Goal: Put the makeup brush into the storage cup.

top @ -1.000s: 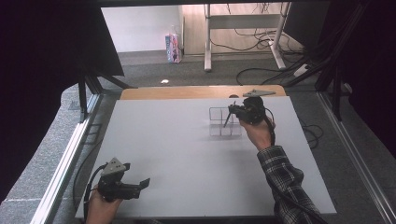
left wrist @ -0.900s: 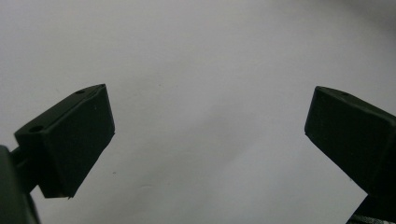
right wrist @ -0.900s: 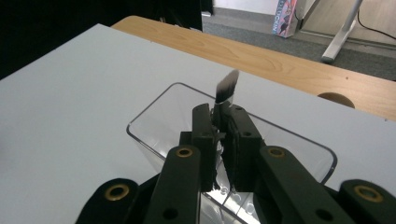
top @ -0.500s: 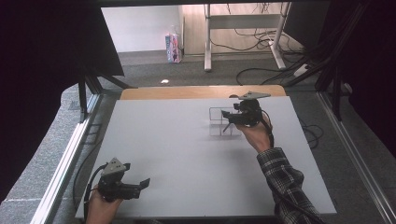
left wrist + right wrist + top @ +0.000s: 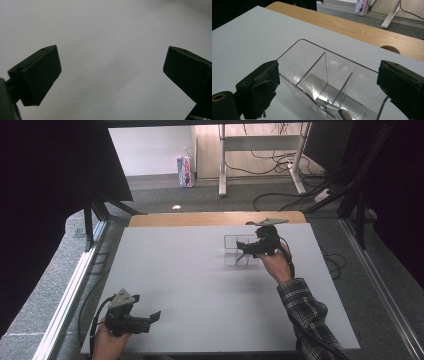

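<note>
Toward the surface's point(image 5: 200, 285) far right stands the clear organizer point(image 5: 240, 251); right gripper point(image 5: 246, 251) hovers over it, jaws just opened wide, holding nothing. Left gripper point(image 5: 152, 317) rests near, jaws apart.

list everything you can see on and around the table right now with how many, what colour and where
clear plastic organizer: one, see-through, three compartments, far right part of the board, under the right gripper
metal piece: one, silvery, lying in the organizer's near end; what it is I cannot tell
white board: one, pale grey-white, covers the table
wooden tabletop: one, light wood, strip along the far edge
small carton: one, pink and blue, on the floor beyond the table
left gripper: one, black, near left corner, fingers apart, nothing between them
right gripper: one, black, over the organizer, fingers have just been opening, wide apart
plaid sleeve: one, dark checked, right forearm
</note>
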`<move>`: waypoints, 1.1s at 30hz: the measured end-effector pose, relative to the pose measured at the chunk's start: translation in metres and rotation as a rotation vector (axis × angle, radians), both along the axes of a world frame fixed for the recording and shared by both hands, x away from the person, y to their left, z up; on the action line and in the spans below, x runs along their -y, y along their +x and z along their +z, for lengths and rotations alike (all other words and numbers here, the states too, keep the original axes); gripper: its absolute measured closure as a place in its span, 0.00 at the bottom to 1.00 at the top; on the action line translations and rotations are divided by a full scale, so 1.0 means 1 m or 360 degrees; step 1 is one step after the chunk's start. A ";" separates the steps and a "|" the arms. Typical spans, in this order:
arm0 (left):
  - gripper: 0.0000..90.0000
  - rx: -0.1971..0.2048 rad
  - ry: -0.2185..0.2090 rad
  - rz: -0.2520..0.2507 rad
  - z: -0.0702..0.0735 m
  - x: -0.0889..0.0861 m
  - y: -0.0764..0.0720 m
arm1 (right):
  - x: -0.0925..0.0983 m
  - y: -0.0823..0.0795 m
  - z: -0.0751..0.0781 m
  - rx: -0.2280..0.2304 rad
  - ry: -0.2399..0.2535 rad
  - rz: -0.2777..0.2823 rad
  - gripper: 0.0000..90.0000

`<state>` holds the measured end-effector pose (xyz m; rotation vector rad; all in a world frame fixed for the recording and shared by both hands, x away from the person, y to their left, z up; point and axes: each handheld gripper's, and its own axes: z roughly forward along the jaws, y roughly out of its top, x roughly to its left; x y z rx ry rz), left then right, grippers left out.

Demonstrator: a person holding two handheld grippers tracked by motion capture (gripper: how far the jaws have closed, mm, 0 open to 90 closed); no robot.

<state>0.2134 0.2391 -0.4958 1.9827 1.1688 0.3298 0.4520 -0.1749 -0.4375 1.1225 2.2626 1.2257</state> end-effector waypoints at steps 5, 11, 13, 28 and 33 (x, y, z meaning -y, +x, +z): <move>0.02 -0.0003 -0.0001 0.0000 0.000 0.000 0.000 | 0.001 -0.001 0.003 0.0001 -0.0008 0.0011 0.05; 0.02 -0.0003 -0.0002 0.0000 0.000 0.000 0.000 | 0.003 -0.004 0.005 -0.0007 -0.0012 0.0025 0.05; 0.02 -0.0002 -0.0004 0.0001 0.000 0.000 0.000 | 0.003 -0.005 0.006 -0.0011 -0.0014 0.0028 0.05; 0.02 0.0002 -0.0003 -0.0008 0.000 0.001 0.000 | 0.007 -0.016 0.013 0.0004 -0.0051 0.0070 0.05; 0.02 0.0003 -0.0001 -0.0007 0.000 0.001 0.000 | 0.009 -0.019 0.014 -0.0011 -0.0063 0.0059 0.04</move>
